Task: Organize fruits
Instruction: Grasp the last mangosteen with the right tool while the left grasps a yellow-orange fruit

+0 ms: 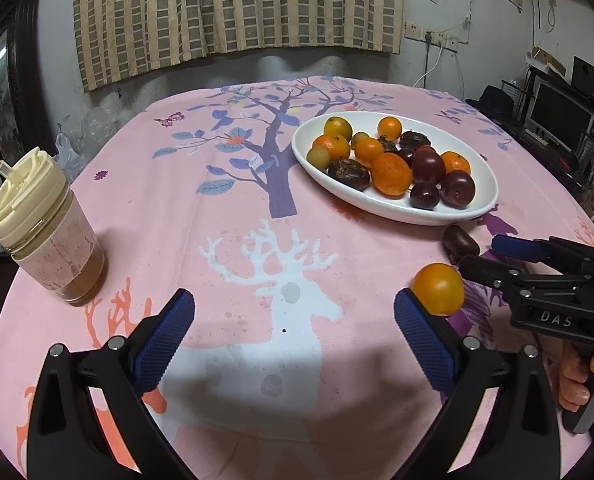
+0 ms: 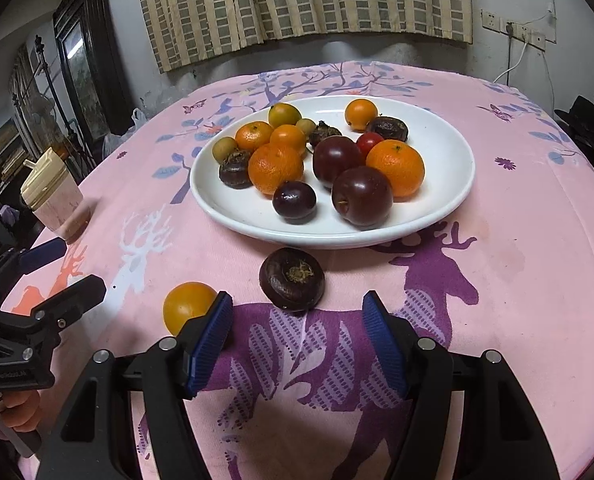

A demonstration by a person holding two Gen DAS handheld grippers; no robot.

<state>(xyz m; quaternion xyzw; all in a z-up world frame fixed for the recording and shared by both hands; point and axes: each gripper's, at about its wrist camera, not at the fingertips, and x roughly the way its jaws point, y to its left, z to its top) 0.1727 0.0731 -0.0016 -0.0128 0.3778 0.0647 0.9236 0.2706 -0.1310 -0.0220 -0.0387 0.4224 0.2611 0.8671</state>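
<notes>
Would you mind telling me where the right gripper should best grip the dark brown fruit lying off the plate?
Grip the dark brown fruit across its rounded sides, coming from above and the near side. It lies flat like a disc, dimpled face up, just ahead of the open right gripper. The plate rim blocks the far side.

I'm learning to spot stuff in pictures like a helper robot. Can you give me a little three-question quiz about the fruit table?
1. True or false: every fruit is on the white plate.
2. Which two things lie on the tablecloth near the plate?
3. Pick one: the left gripper is A) squeezing a plum, B) open and empty.

Key
1. False.
2. A small orange fruit and a dark brown fruit.
3. B.
</notes>
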